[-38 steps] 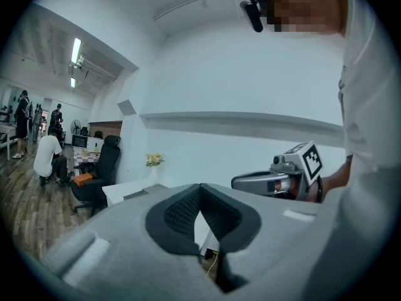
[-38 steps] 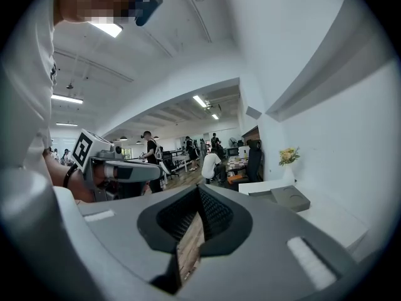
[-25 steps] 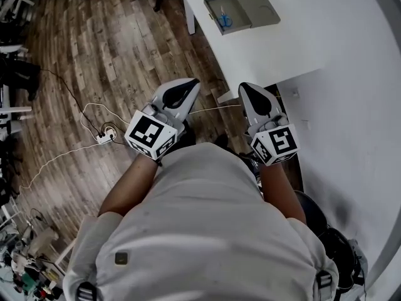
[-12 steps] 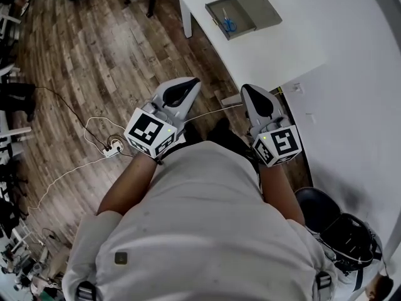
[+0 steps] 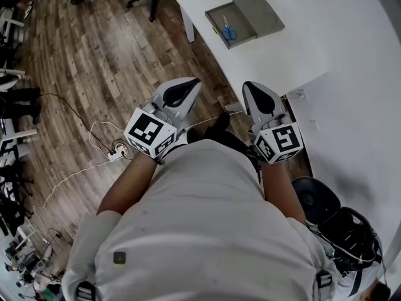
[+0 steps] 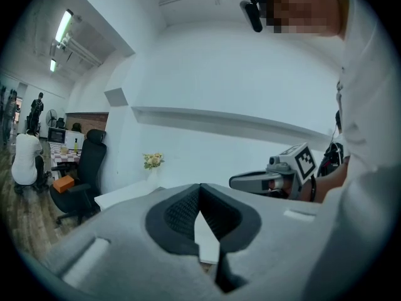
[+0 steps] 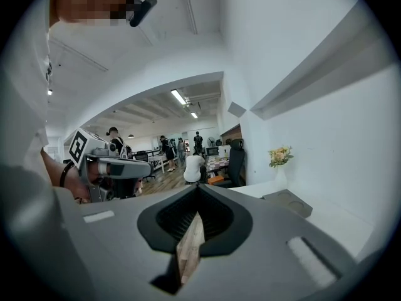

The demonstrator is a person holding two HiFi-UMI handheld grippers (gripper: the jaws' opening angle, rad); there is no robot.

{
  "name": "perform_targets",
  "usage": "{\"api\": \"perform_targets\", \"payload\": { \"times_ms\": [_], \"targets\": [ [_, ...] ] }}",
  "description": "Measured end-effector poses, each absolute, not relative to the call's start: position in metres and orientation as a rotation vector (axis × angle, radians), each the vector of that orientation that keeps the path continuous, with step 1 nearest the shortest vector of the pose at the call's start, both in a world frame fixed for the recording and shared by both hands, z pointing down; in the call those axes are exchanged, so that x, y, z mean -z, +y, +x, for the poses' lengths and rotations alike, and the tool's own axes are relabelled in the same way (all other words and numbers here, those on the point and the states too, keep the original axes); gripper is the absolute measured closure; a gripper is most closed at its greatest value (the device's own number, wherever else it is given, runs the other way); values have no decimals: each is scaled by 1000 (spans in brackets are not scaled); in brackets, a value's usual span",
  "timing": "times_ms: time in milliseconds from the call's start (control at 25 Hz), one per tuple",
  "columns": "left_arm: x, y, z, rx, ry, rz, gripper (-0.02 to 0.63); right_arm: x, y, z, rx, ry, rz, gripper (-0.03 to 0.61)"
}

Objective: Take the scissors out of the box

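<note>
Since a second ago the floorboards [image 5: 94, 55] have slid down the head view and the box [image 5: 260, 12] has drifted slightly right. You are walking towards it, with both tools carried ahead of your chest. The left hand-held gripper [image 5: 190, 83] and the right hand-held gripper [image 5: 250, 88] are well short of the box, each with its jaws pressed together on nothing.

The scissors [image 5: 228, 30] lie in the open tray half of the box, beside the closed grey half, on the white worktop [image 5: 294, 49]. Nothing has been lifted yet.

To do this approach well, keep the box centred ahead of you and stop square to it. Spread the jaws of whichever hand-held gripper you will use before it gets over the tray — probably the right, which is nearer the box. Then come down from above so the tray wall does not block you.

Only the blue handles of the scissors read clearly; the blades are too small to make out. Neither gripper view shows the scissors.
</note>
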State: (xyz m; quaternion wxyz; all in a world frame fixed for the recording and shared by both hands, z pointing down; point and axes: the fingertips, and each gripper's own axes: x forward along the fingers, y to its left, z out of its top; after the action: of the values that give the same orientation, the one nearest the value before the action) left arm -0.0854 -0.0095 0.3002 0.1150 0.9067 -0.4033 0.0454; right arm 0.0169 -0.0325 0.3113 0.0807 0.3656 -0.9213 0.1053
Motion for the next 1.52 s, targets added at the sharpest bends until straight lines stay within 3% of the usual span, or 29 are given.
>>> {"api": "perform_targets", "payload": {
  "times_ms": [720,1360,1520],
  "targets": [
    [-303,-85,-9,-170,-1203,2667,612,-323,-108,74,-351,-2770,956,568],
    [-331,-131,-18,-200,-1090,2659,612,-358,-148,70,-430,-2643,1053,549],
    [-342,-186,-44,-213,-1046,2630,612,-369,-205,45,-477,-2589,1067,534]
  ]
}}
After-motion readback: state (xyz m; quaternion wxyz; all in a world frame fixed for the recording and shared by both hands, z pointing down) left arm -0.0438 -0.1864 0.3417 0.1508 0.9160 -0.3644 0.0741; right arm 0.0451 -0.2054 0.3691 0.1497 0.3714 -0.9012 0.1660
